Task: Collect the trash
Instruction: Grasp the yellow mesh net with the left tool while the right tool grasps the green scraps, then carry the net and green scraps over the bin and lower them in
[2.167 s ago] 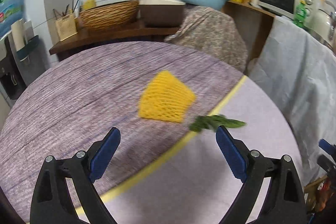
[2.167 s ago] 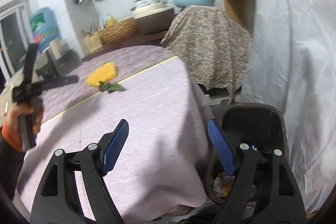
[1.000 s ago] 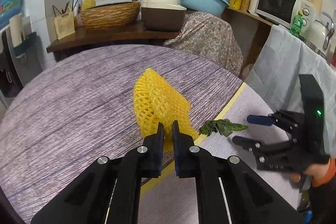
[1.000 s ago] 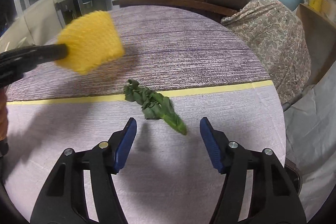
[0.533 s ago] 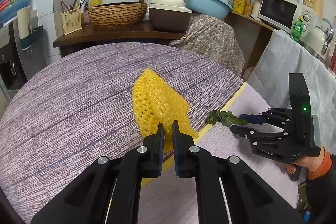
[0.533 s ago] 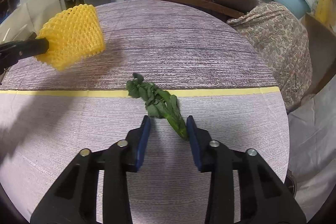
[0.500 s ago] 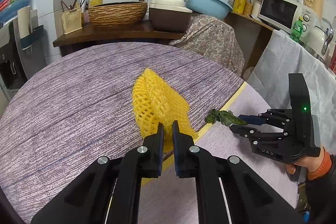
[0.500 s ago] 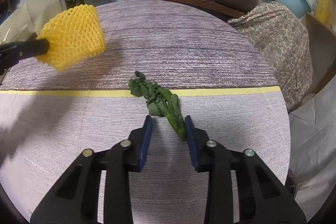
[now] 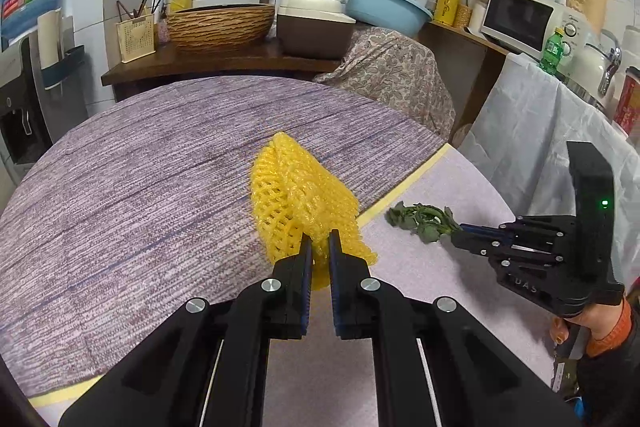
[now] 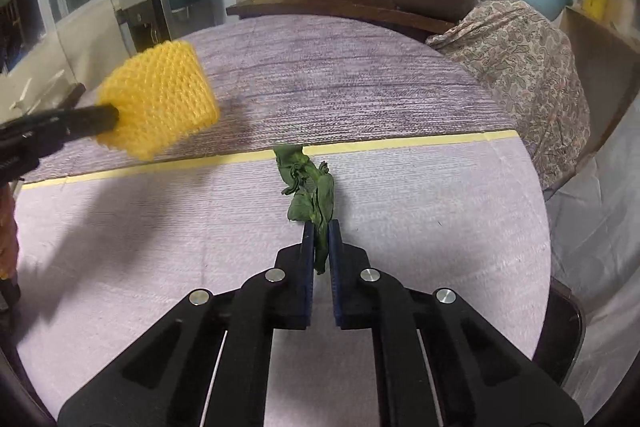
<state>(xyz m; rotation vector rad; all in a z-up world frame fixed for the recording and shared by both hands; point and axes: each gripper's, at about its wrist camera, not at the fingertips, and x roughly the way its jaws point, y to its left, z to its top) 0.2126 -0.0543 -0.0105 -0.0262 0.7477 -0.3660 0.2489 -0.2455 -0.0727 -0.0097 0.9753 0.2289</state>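
Observation:
My left gripper is shut on a yellow foam fruit net and holds it lifted above the round table. The net also shows in the right wrist view, at the left, raised off the table. My right gripper is shut on the stem end of a wilted green leafy vegetable scrap, which hangs forward just above the cloth. In the left wrist view the scrap sticks out of the right gripper at the right.
A yellow tape line crosses the table between the dark purple and pale cloth halves. Behind stand a wooden counter with a woven basket, a brown pot and a blue basin. A white-draped surface is at the right.
My right gripper has closed fully on the green scrap and lifted it off the table. My left gripper still holds the yellow net, raised slightly.

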